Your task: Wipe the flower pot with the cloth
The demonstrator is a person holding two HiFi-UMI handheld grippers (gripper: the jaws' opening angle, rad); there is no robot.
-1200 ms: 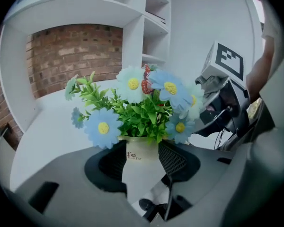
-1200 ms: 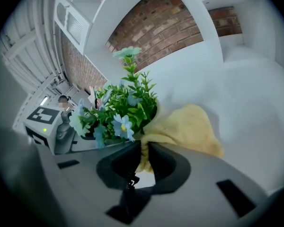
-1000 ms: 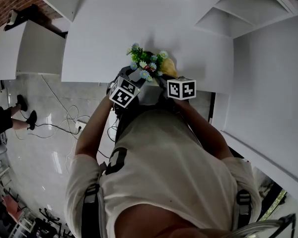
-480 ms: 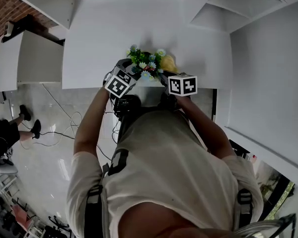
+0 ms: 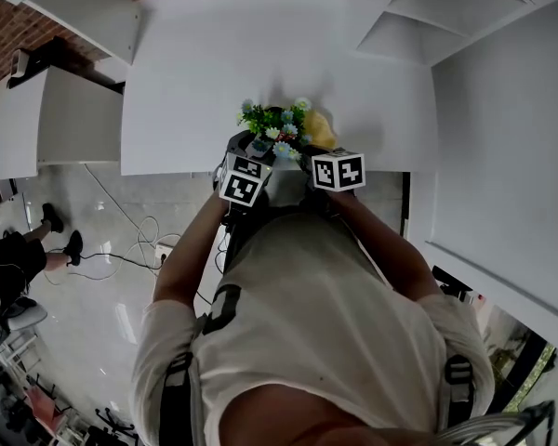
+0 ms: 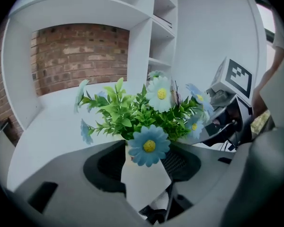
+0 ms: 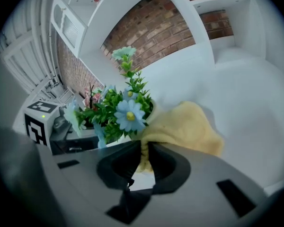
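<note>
A white flower pot [image 6: 144,183] with blue and white artificial flowers [image 5: 275,124] stands near the front edge of the white table [image 5: 195,72]. My left gripper [image 6: 144,162] has its jaws around the pot's body; they are closing, and the pot fills the gap between both pads. A yellow cloth [image 7: 184,126] lies bunched against the pot's right side. My right gripper [image 7: 144,148] is shut on a fold of it. In the head view the left gripper [image 5: 259,149] and the right gripper [image 5: 307,151] flank the pot, which is largely hidden under the flowers.
White shelving [image 5: 418,26] rises at the table's right and a brick wall [image 6: 75,51] stands behind it. To the left are a second white counter [image 5: 46,100], a tiled floor with cables [image 5: 121,240] and a bystander's feet [image 5: 51,216].
The left gripper's marker cube has shifted right, closer in under the flowers, and rolled a little. The right gripper and the cloth have stayed where they were.
</note>
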